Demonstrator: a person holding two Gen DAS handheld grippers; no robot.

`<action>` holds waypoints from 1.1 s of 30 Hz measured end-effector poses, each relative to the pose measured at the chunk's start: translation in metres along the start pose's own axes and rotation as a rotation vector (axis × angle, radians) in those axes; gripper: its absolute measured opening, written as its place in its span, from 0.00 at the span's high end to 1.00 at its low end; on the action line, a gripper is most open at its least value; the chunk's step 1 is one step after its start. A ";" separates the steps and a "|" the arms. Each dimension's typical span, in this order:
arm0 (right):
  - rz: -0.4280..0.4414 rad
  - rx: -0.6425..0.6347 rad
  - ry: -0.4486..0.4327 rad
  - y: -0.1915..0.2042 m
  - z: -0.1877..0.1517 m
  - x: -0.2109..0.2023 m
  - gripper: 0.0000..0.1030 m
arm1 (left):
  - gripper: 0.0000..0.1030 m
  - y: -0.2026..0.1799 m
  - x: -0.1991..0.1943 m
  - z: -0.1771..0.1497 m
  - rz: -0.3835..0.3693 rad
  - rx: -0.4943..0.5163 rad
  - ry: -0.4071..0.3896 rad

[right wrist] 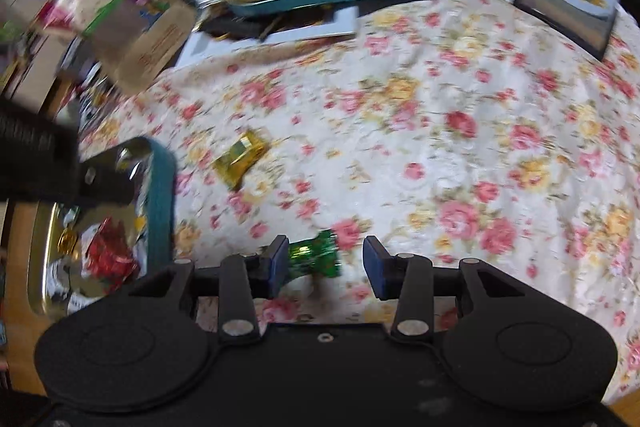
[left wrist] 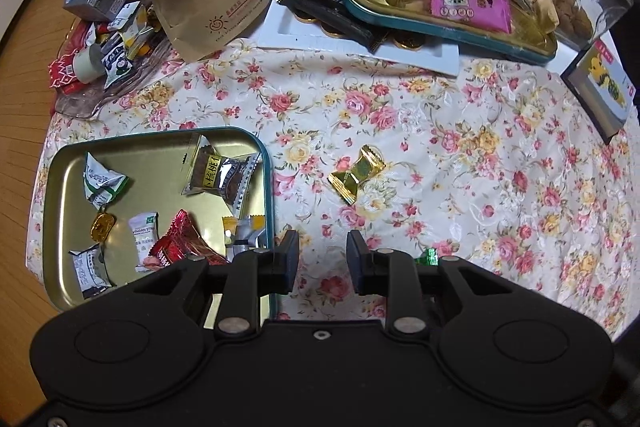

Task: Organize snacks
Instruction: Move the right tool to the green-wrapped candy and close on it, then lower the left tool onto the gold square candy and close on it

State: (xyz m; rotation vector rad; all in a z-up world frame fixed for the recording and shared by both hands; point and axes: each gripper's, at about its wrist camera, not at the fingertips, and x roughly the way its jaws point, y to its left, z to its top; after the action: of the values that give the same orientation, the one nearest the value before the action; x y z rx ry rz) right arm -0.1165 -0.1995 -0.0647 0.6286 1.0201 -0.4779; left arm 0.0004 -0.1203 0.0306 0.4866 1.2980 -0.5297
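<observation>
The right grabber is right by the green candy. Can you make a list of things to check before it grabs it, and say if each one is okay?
1. Right gripper jaws apart: ok.
2. Green candy between the jaws: ok, though it sits close to the left pad.
3. Pads pressing the candy yet: cannot tell, the picture is blurred.
4. Left gripper empty and out of the way: ok.
5. Room in the teal tin for another sweet: ok.
6. Gold candy clear of the grab: ok, it lies apart on the cloth.
</observation>
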 end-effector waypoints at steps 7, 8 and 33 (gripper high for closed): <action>-0.011 -0.163 -0.010 0.029 -0.011 0.024 0.58 | 0.65 0.012 -0.007 0.004 -0.022 -0.034 -0.009; -0.023 -0.170 0.001 0.028 -0.011 0.028 0.58 | 0.65 0.014 -0.007 0.004 -0.028 -0.040 -0.008; 0.003 -0.132 -0.146 0.068 0.063 0.052 0.60 | 0.65 0.056 -0.047 0.010 -0.140 -0.139 -0.079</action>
State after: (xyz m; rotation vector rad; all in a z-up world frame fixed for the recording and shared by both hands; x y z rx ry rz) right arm -0.0108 -0.1964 -0.0698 0.4709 0.9037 -0.4434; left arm 0.0337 -0.0783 0.0806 0.2582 1.2885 -0.5647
